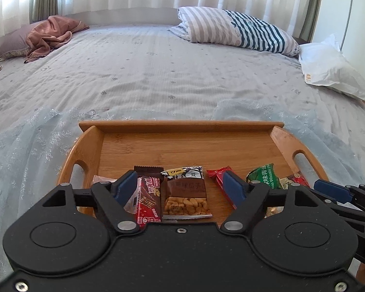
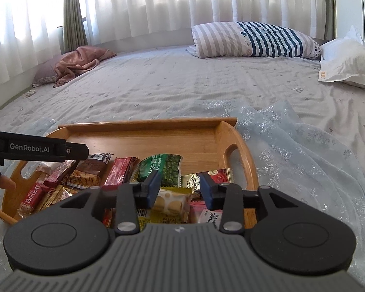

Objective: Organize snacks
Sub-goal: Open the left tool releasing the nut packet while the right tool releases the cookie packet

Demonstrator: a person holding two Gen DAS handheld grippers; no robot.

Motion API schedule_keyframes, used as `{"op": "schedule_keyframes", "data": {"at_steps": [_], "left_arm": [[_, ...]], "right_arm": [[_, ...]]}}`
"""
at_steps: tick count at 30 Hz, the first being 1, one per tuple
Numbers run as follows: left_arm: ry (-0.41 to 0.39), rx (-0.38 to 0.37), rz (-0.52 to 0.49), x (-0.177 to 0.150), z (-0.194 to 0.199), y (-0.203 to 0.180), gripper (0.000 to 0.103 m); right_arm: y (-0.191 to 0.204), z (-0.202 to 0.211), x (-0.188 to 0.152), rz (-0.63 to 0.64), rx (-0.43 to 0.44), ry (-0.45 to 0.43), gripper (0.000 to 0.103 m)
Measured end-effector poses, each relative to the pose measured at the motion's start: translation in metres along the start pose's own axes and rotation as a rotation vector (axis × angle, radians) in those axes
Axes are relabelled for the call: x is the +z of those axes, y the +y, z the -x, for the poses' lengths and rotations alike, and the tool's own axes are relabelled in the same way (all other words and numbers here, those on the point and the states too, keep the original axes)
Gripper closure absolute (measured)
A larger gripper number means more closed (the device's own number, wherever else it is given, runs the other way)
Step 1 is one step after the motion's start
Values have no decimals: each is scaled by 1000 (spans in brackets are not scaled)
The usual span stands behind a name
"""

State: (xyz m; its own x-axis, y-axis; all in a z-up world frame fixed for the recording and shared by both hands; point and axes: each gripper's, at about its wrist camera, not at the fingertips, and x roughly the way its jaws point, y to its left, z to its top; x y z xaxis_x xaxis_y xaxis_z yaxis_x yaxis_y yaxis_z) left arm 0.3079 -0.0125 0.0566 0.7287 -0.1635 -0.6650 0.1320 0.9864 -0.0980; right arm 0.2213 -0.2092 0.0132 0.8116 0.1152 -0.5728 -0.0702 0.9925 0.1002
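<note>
Both jaws stand apart, gripping nothing: the left gripper [image 1: 181, 187] hangs over a peanut packet [image 1: 186, 200], the right gripper [image 2: 180, 189] over a yellow biscuit packet [image 2: 169, 203]. One wooden tray [image 2: 241, 150] lies on the bed [image 2: 182, 85], holding at least nine snack packets, among them one green pea bag [image 2: 169, 169] at twelve o'clock of the right gripper. Two pillows [image 2: 255, 40] lie at one o'clock.

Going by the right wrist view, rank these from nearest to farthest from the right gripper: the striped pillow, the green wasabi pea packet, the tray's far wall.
1. Green wasabi pea packet: in the tray, just ahead of the right gripper.
2. Tray's far wall: beyond the snacks.
3. Striped pillow: far across the bed, to the right.
</note>
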Motion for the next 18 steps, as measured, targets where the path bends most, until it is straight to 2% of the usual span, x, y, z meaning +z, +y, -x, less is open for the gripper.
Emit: {"op": "schedule_keyframes", "data": {"at_steps": [6,18], "left_arm": [[-31,8,2,-1,28,4,13],[-94,32,-32,-29,92,4,5]], "right_arm": [[2,15,-2,-3,9,-25,41],[16,60,-19,51,15,-84,29]]}}
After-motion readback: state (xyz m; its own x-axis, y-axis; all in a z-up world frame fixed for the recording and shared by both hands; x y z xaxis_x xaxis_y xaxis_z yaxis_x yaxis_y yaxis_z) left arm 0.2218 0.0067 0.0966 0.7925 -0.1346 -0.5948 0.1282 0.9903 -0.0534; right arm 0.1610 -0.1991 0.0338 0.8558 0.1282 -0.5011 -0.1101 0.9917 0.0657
